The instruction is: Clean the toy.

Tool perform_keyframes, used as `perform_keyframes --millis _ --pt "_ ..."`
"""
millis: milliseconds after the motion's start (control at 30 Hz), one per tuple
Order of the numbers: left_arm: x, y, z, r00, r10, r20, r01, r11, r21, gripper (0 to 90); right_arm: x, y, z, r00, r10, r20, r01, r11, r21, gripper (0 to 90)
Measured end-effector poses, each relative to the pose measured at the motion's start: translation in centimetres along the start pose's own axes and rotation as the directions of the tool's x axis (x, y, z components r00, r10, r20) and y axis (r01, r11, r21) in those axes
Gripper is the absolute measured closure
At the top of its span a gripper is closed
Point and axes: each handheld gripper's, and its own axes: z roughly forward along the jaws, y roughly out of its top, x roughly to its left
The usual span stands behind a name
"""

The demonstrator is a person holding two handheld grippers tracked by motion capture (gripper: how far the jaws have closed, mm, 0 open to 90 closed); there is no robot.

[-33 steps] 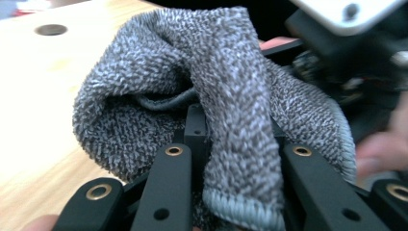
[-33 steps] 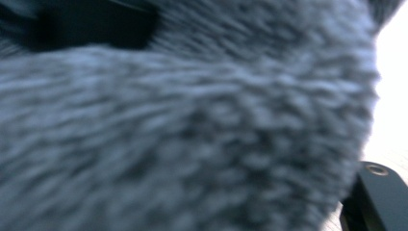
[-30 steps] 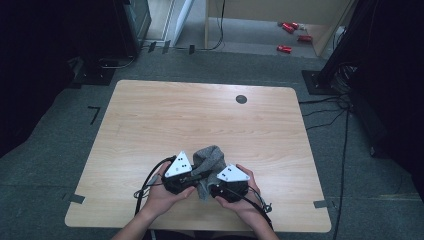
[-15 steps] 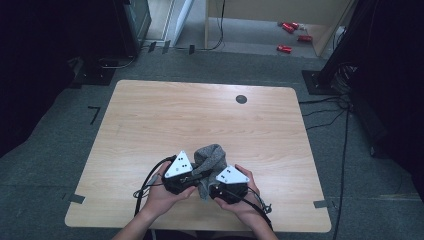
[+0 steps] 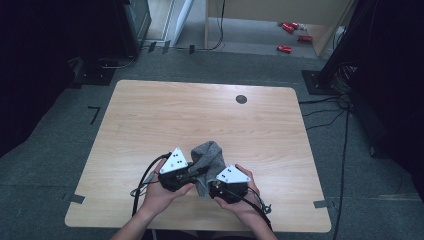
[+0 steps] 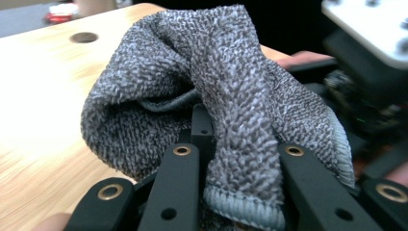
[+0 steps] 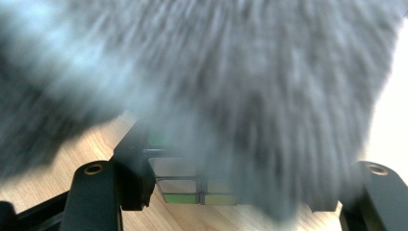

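Both grippers meet at the near edge of the wooden table [image 5: 150, 115], largest thing in sight. Between them bunches a grey knitted cloth [image 5: 207, 156]. The left gripper [image 5: 186, 173] pinches its hem tight. Under the cloth, the right gripper [image 5: 218, 189] clamps a small colour-tiled puzzle cube [image 7: 185, 185]. The step looks like wiping or wrapping the cube; next, the left should drag cloth across it while the right holds steady.

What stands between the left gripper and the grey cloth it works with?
Nothing visible: the left gripper has its jaws shut on the grey cloth, with the hem between them. The cloth drapes over the cube in the right gripper.
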Motion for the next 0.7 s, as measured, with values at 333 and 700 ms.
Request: perform_keyframes --millis 333,700 --pt "1.9 -0.4 -0.9 0.9976 -0.062 -0.029 0.062 0.9979 -0.018 79.7 -0.6 0.1 -0.5 0.9997 0.019 -0.014 -0.019 1.000 -0.015 34.7" --pt "2.9 -0.8 -0.8 0.9929 -0.074 -0.093 0.077 0.9967 0.025 79.6 -0.6 -0.1 -0.3 0.9999 0.003 0.013 -0.003 1.000 0.000 34.7"
